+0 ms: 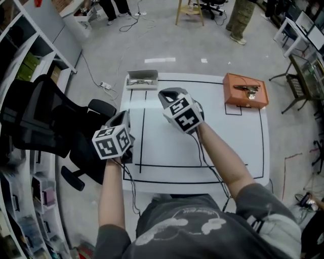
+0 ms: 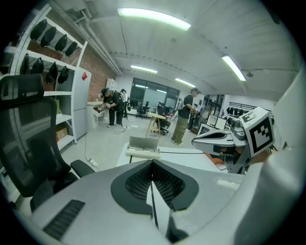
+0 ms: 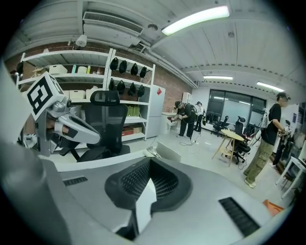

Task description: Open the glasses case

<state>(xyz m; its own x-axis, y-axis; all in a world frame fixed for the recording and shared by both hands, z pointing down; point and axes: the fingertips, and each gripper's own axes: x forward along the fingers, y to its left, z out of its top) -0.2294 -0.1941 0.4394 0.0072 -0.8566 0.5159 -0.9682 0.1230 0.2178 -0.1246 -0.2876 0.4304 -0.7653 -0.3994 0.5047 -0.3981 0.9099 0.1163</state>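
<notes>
Around you lies a grey floor [image 1: 167,35] with a wooden stool [image 1: 188,11], a black office chair [image 1: 45,121] at your left beside white shelves [image 1: 20,60], a brick wall [image 2: 98,72], long ceiling lamps [image 2: 153,16] and dark windows [image 2: 153,93] far ahead

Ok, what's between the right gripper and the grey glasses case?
Nothing between right gripper and glasses case but bare white table crossed by black tape lines; the head view shows it.

The white table [image 1: 202,152] looks smooth and faintly glossy, the grey glasses case [image 1: 142,79] matt, the orange case [image 1: 245,91] matt and leather-like, and the left gripper [image 2: 152,165] and right gripper [image 3: 149,165] matt grey plastic with black dimpled pads [image 2: 136,184].
</notes>
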